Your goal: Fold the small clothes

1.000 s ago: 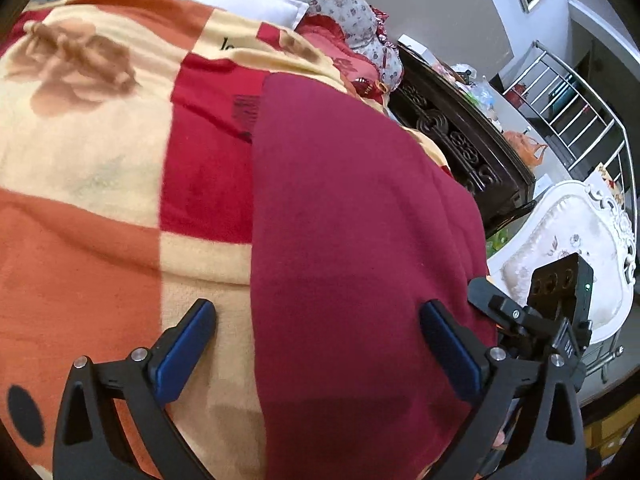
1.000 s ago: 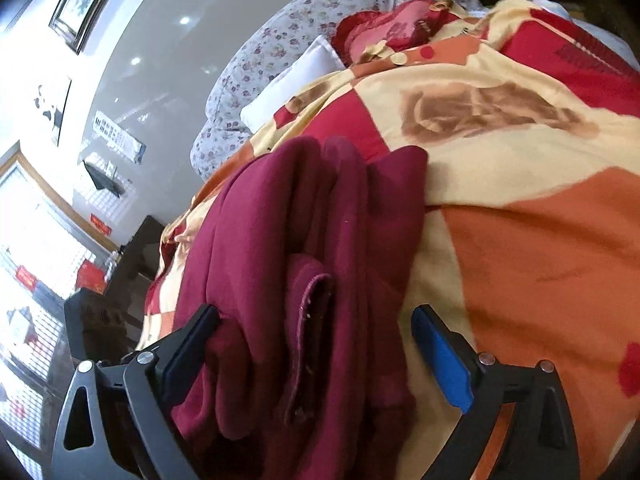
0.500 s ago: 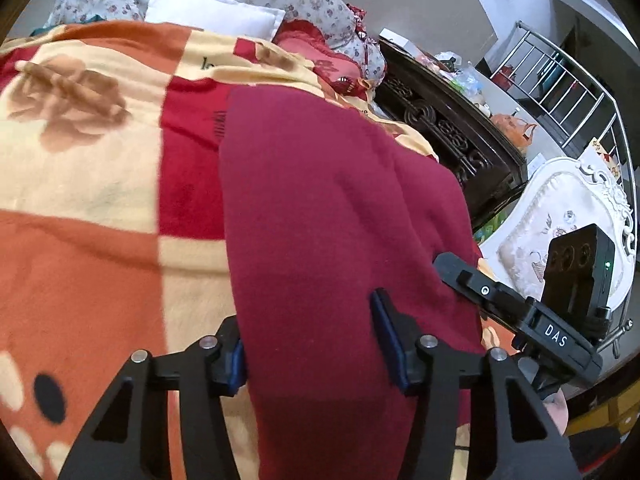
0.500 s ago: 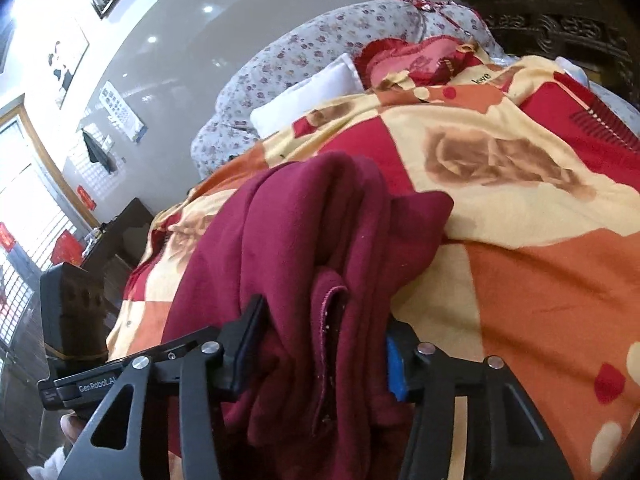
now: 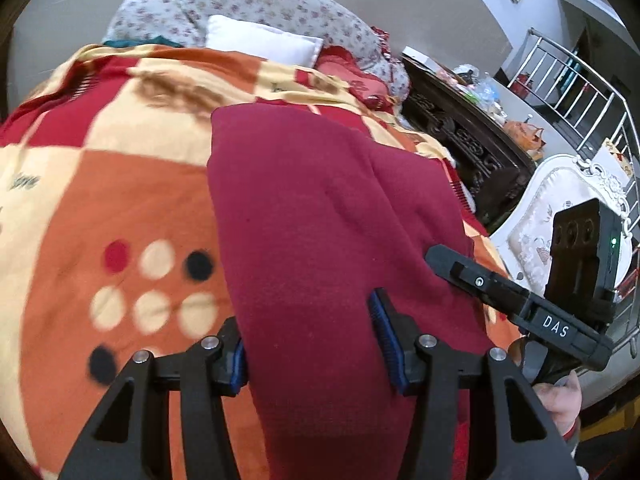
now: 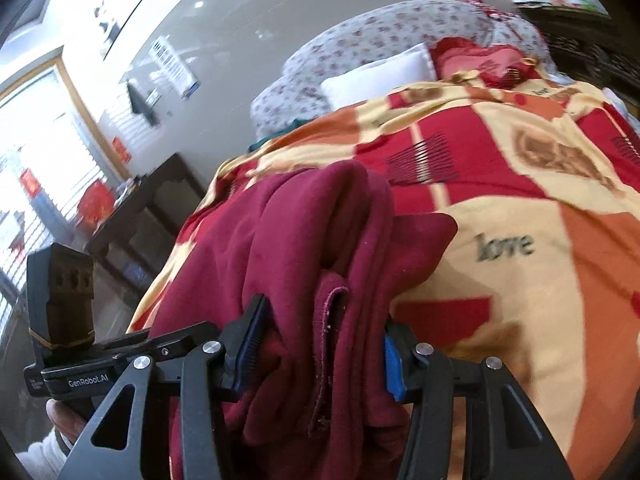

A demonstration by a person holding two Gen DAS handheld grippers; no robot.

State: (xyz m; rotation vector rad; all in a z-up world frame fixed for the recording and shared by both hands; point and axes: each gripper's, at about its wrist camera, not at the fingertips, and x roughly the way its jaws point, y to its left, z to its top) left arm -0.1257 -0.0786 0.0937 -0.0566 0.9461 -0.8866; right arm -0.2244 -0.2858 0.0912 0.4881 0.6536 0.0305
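A dark red fleece garment [image 5: 320, 216] lies along the patterned blanket [image 5: 120, 200] on the bed. My left gripper [image 5: 312, 344] is shut on its near edge, blue pads pressing the cloth from both sides. In the right wrist view the same garment [image 6: 304, 248] is bunched in thick folds with a seam showing, and my right gripper [image 6: 320, 344] is shut on that bunched end. The other gripper's body [image 5: 560, 304] shows at the right of the left wrist view, and at the lower left [image 6: 64, 320] of the right wrist view, each held by a hand.
A white pillow [image 5: 260, 42] and floral bedding [image 5: 280, 4] lie at the head of the bed. A dark carved cabinet [image 5: 472, 140] and a white padded chair [image 5: 552, 216] stand on one side. A dark low table [image 6: 148, 208] stands on the other side.
Both grippers went from wide open around the garment to shut on it. Both then rose and pulled back, lifting the held edge off the blanket.
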